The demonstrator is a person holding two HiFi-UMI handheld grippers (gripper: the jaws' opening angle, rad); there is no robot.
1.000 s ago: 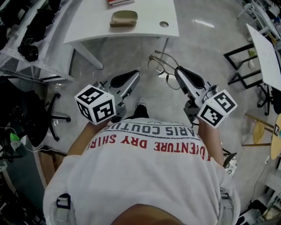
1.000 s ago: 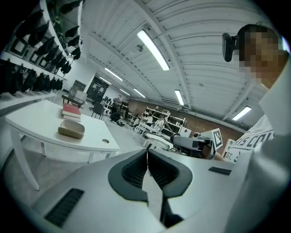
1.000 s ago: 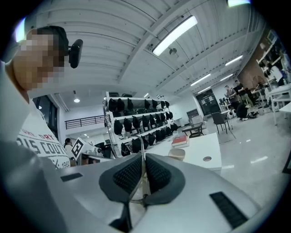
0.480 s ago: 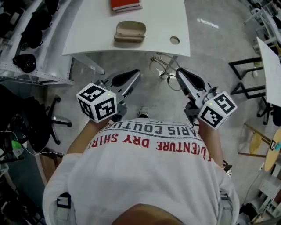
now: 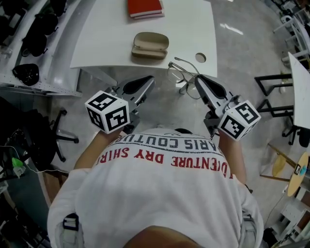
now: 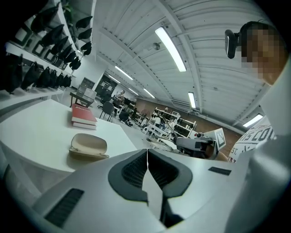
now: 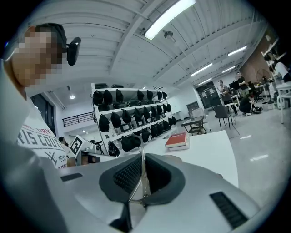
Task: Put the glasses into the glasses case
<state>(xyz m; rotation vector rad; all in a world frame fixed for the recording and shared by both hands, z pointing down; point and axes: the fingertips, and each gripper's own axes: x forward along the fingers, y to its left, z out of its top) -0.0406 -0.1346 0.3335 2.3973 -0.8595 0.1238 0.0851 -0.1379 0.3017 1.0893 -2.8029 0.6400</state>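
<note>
Head view: right gripper clamped on glasses, which jut ahead of its fingers at the table edge. Left gripper closed, empty. Case ahead, just inside that edge, open tabletop either side.

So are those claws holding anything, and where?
The right gripper pinches the glasses by a thin frame wire, probably a temple arm; the left gripper is shut on nothing.

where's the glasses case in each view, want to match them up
head view: glasses case at upper middle, on the white table, just below the red book.
left gripper view: left of centre, in front of the red book.
right gripper view: cannot make it out.
shared landmark: the red book, right of centre in the right gripper view.
</note>
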